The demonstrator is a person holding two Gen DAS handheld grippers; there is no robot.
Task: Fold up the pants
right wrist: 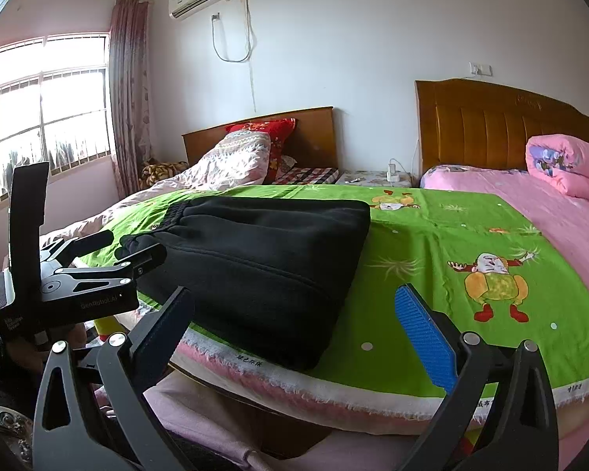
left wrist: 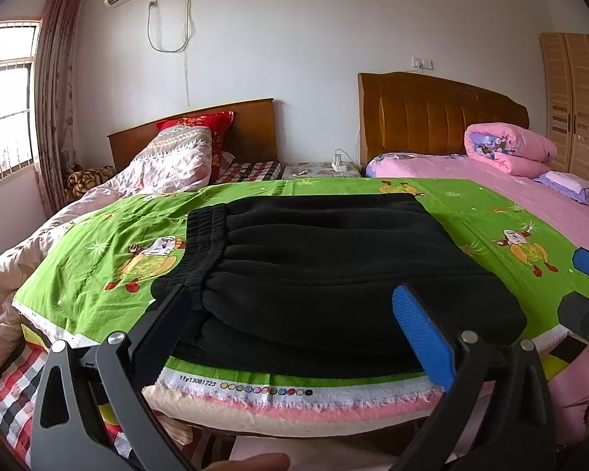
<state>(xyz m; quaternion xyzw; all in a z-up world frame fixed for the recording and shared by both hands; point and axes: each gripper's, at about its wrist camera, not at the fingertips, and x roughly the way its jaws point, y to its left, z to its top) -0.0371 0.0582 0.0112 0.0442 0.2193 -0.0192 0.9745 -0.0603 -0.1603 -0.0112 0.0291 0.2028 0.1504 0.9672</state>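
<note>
The black fleece pants were already stacked into a thick rectangle on the green cartoon-print sheet, centre of the left wrist frame. The left gripper was spread wide at the near edge, nothing pinched; the right gripper gaped too, lower centre of its frame. Probably best if the bundle was just patted flat and its edges squared up, not regrabbed.

Black pants lie between the left gripper's blue-padded fingers, on a bright green sheet printed with yellow-and-red cartoon figures. Beyond the gripper: a pink quilt with purple flowers, a red pillow, red-checked bedding.
</note>
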